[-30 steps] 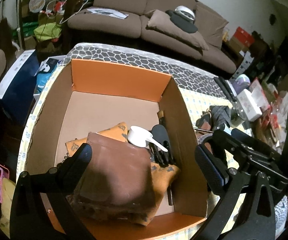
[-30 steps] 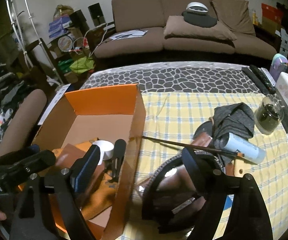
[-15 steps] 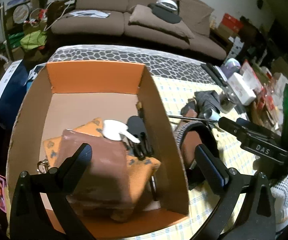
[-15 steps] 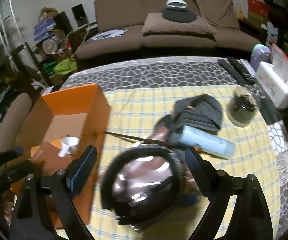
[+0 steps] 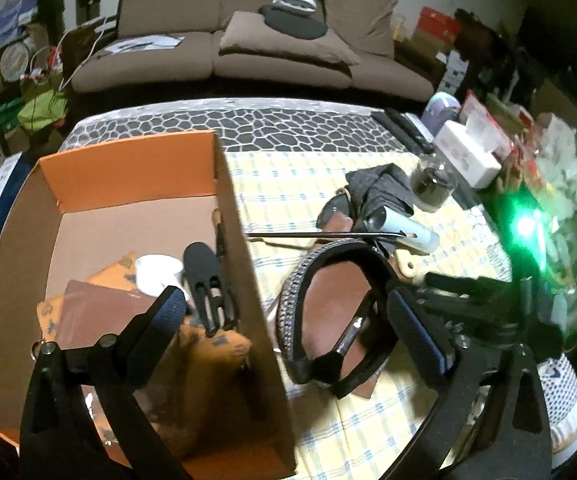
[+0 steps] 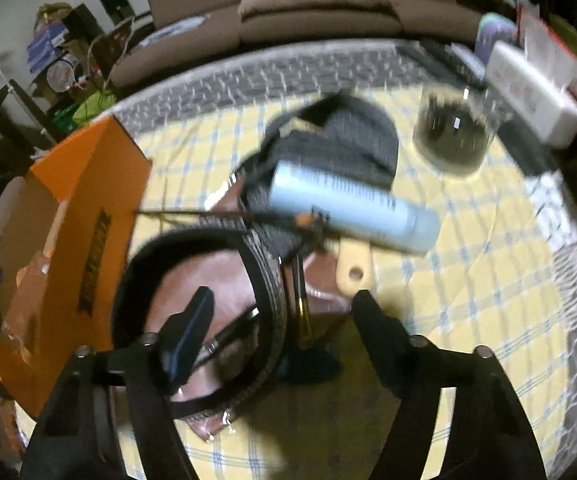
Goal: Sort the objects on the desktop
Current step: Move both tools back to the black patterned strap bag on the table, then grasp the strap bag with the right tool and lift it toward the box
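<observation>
A: Closing in: right gripper (image 6: 276,320) jaws have just been narrowing astride the studded black ring's (image 6: 266,280) rim, not yet pinching.

B: Left gripper (image 5: 288,312) spread wide, empty, straddling the orange box (image 5: 244,264) wall, presumably waiting.

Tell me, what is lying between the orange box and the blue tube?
The round black mirror sits between the box and the tube, with a thin stick across the gap. The left wrist view shows it best.
</observation>
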`<state>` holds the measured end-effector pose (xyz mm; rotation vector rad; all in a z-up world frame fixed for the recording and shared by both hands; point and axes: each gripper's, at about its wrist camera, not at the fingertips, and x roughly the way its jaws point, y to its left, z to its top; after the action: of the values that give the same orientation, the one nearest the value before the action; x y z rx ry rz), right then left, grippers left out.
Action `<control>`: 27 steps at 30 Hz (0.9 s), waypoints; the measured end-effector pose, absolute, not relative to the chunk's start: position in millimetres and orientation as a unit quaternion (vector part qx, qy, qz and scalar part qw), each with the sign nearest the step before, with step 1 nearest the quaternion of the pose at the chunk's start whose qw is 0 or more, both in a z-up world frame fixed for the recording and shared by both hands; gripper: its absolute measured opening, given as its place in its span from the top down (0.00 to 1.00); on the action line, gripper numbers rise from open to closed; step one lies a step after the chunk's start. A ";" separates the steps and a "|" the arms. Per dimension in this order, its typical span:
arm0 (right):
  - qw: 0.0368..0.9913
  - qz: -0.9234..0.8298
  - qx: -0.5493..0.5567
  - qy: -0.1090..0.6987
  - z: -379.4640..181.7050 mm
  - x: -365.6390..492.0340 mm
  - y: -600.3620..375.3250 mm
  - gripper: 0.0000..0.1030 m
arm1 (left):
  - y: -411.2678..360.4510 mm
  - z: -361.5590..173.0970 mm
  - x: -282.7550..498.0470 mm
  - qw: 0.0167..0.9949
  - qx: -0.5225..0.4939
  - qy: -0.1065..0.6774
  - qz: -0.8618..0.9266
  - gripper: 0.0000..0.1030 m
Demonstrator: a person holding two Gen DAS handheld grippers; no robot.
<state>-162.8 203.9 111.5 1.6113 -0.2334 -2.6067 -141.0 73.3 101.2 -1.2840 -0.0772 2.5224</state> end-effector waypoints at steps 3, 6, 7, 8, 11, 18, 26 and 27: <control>0.041 -0.837 0.541 -0.065 97.6 -161.8 199.4 0.55 | 85.7 97.9 -140.7 0.155 -0.449 -0.011 0.880 0.08; 0.045 -0.828 0.556 -0.053 86.6 -161.1 196.0 0.62 | 92.3 95.0 -140.1 0.158 -0.451 -0.006 0.878 0.10; 0.043 -0.829 0.556 -0.048 85.1 -159.9 195.2 0.66 | 93.9 93.8 -139.8 0.158 -0.453 -0.003 0.878 0.12; 0.044 -0.830 0.555 -0.048 85.4 -159.2 195.7 0.72 | 95.7 92.4 -140.1 0.158 -0.455 0.000 0.876 0.13; 0.052 -0.830 0.552 -0.062 89.0 -156.9 200.8 0.81 | 97.9 90.3 -139.8 0.158 -0.457 0.004 0.875 0.14; 0.064 -0.852 0.505 -0.121 124.6 -146.7 228.0 0.90 | 100.1 91.2 -138.9 0.165 -0.458 0.010 0.873 0.14; 0.097 -0.883 0.428 -0.165 181.5 -135.8 235.2 0.90 | 106.2 90.5 -133.4 0.175 -0.458 0.023 0.872 0.14; 0.104 -0.885 0.422 -0.166 187.0 -134.7 232.9 0.90 | 105.7 90.8 -133.1 0.175 -0.458 0.021 0.872 0.14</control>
<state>-134.7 232.9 187.0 1.2455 -0.4893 -2.6103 -133.1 105.7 90.8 -1.2969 0.0598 2.4702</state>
